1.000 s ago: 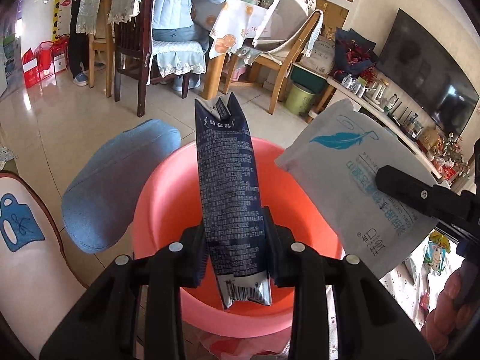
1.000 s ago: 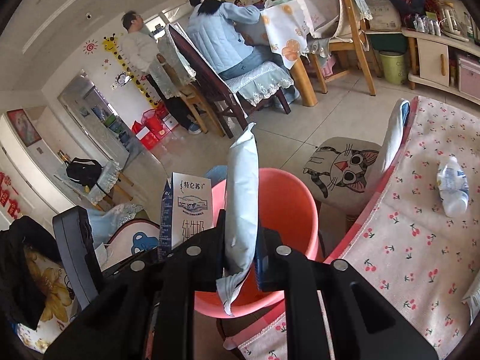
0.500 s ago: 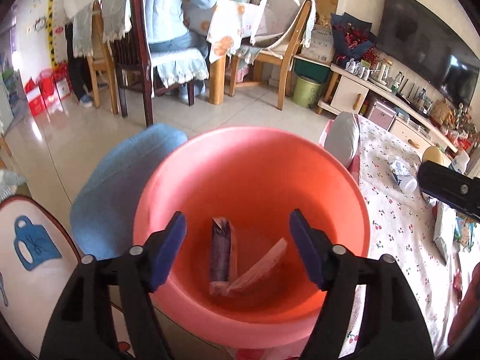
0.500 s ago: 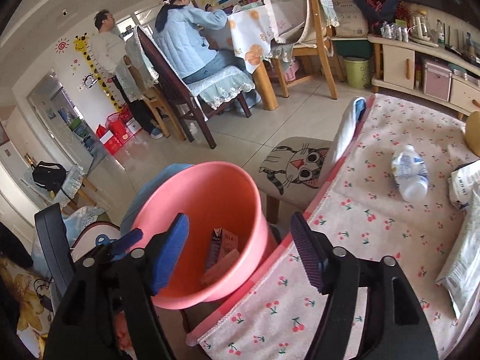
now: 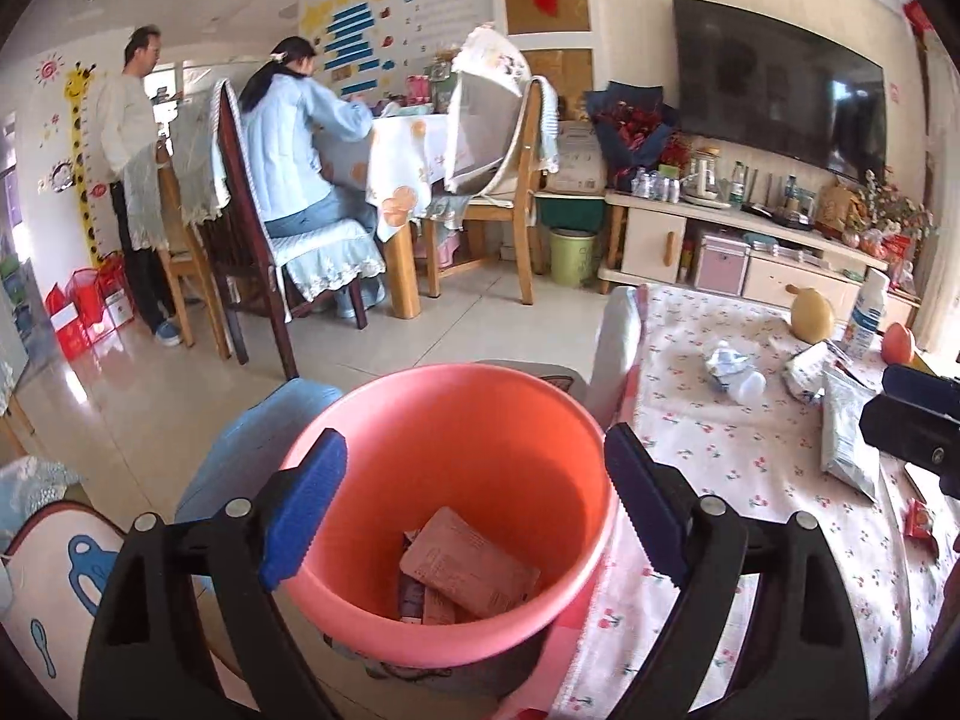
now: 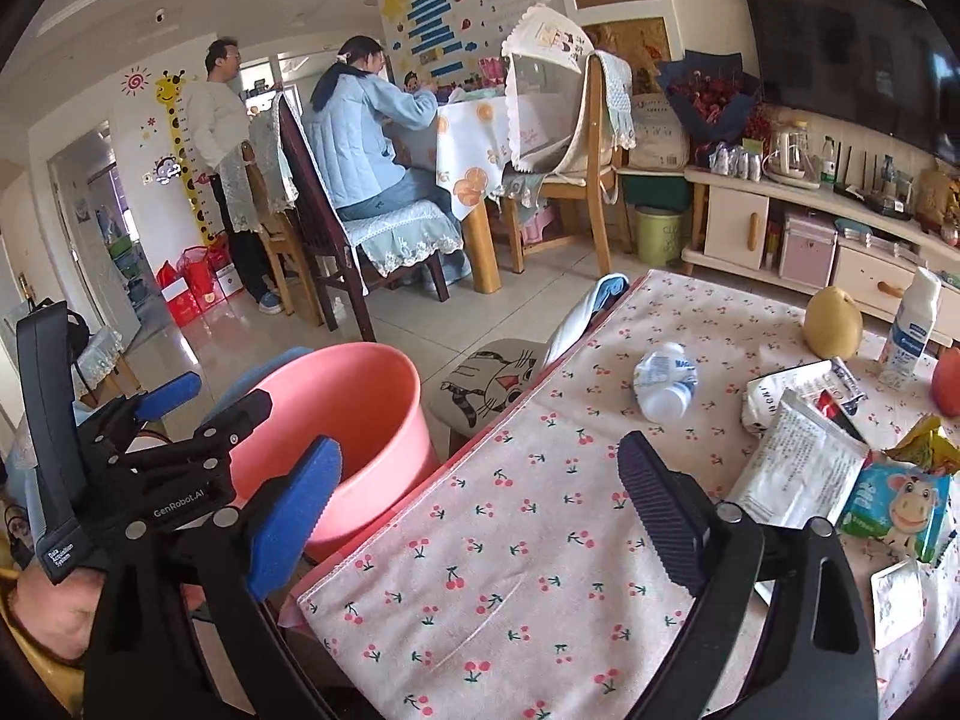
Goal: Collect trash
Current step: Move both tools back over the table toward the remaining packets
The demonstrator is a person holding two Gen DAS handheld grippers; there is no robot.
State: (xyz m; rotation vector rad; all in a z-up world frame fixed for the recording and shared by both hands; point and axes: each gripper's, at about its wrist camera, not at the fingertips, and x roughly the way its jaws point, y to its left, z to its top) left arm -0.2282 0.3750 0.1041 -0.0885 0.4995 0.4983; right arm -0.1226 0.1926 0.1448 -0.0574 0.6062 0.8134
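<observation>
The remaining trash lay on the desk (image 6: 480, 540), to the right of and beyond the right gripper (image 6: 480, 504), while the pink bin (image 6: 360, 396) stood off the desk's left edge, beside the left gripper (image 5: 474, 510). The right gripper was the nearer of the two to the pile: the white printed pouch (image 6: 798, 468) lay just past its right finger, with its long axis running diagonally away toward the far left, and the cartoon-cow wrapper (image 6: 900, 498) lay just beside the pouch on the right. The crushed plastic bottle (image 6: 663, 381) lay farther out on the cloth, apart from the pile, its long axis roughly along the line of view. The left gripper pointed down into the bin, where the dropped packets (image 5: 468, 564) rested on the bottom, so any reach from that side would have to cross the desk. Both grippers stood with jaws wide apart and nothing between them. Compared with one second earlier, the change was plain: the left gripper had then been clamped on a dark carton and the right on a white pouch, both held above the bin. Both sets of jaws had just been opening, the two items had dropped into the bin, and the right gripper's view had swung from the bin toward the desk.
</observation>
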